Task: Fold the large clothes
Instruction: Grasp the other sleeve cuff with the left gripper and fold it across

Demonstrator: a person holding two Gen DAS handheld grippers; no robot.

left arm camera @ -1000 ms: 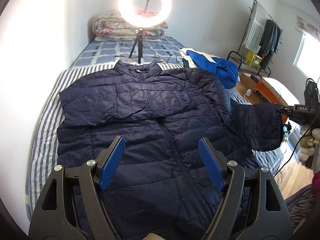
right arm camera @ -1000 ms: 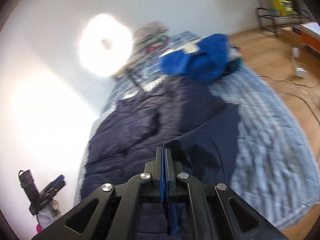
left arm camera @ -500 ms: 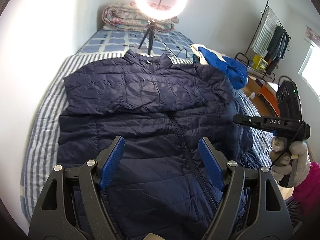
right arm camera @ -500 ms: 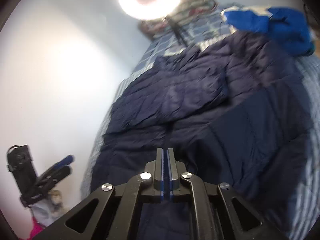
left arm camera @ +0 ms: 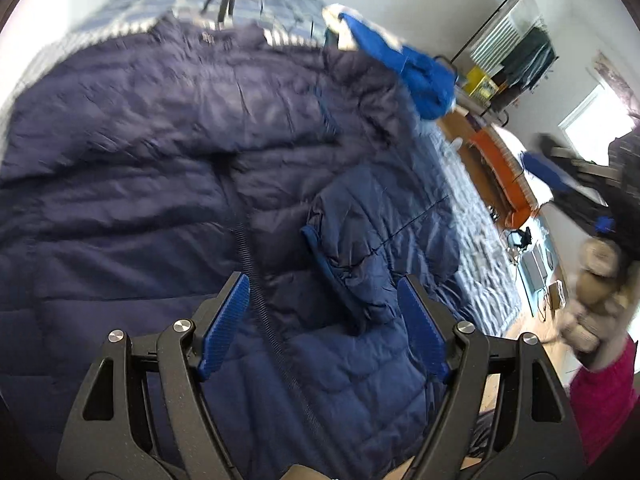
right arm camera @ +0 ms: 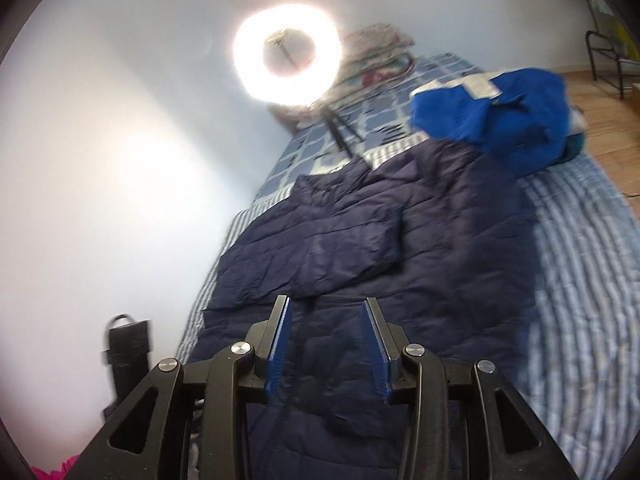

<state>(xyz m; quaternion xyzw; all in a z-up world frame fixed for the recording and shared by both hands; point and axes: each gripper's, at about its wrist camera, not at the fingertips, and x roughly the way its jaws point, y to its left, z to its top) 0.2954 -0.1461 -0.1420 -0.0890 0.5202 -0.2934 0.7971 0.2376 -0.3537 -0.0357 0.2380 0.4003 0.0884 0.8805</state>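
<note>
Navy puffer jacket (left arm camera: 168, 168) lies front-up on the striped bed (right arm camera: 580, 248), filling most of the left-wrist frame; collar at top centre, zip running down the middle toward bottom centre. One sleeve is folded across the chest in the upper half of the frame, the other sleeve (left arm camera: 360, 240) is laid in over the body right of centre, cuff crumpled. Left gripper (left arm camera: 324, 328) at bottom centre, blue fingers (left arm camera: 224, 326) spread wide, nothing btwn them, jacket below. Right gripper (right arm camera: 326, 346) at bottom centre of the right-wrist view, fingers (right arm camera: 278, 346) part-way apart & opening, empty, above the jacket's lower part. Blue garment (right arm camera: 500, 116) sits upper right on the bed, beside the jacket's shoulder. Ring light (right arm camera: 287, 53) glows top centre on its tripod. Person's gloved hand (left arm camera: 588, 300) w/ pink sleeve at right edge of left-wrist view, blurred.
</note>
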